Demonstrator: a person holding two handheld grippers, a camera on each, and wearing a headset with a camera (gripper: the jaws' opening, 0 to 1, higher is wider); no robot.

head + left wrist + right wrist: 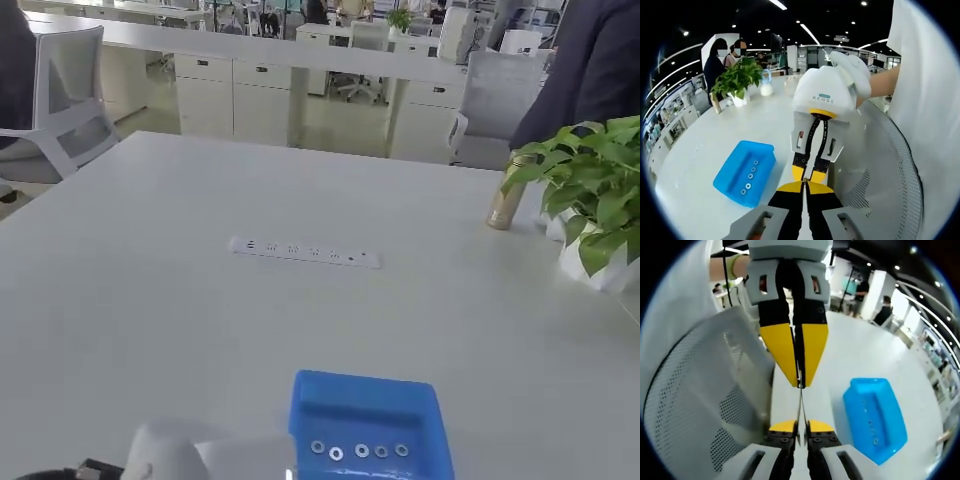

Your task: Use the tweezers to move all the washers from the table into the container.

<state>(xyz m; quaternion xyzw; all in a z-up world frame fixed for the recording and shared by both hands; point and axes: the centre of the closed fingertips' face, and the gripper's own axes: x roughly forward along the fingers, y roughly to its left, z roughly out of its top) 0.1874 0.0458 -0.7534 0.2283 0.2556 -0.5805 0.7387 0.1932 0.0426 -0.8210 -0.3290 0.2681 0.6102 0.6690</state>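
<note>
Facing each other tip to tip, the left gripper and the right gripper meet above the near edge of the white surface. In the right gripper view a thin metal strip, the tweezers, runs straight from one pair of yellow jaws to the other. The right jaws are closed on its near end, with only the sliver of metal between them. The left jaws are pressed together and pinch its far end at their tips. In the left gripper view both pairs of yellow tips sit almost touching, and the tweezers are too thin to make out there.

The blue container stands on the surface just beside the grippers, near the front edge in the head view. Five washers lie in a row on its floor, close to its near wall. The same row shows in the left gripper view, running along the length of the tray.

Farther back, a white power strip lies flat in the middle of the surface. At the right end a leafy plant stands in a white pot, with a bronze bottle upright just beside it. A mesh chair back sits close to the grippers, off the edge of the surface.
</note>
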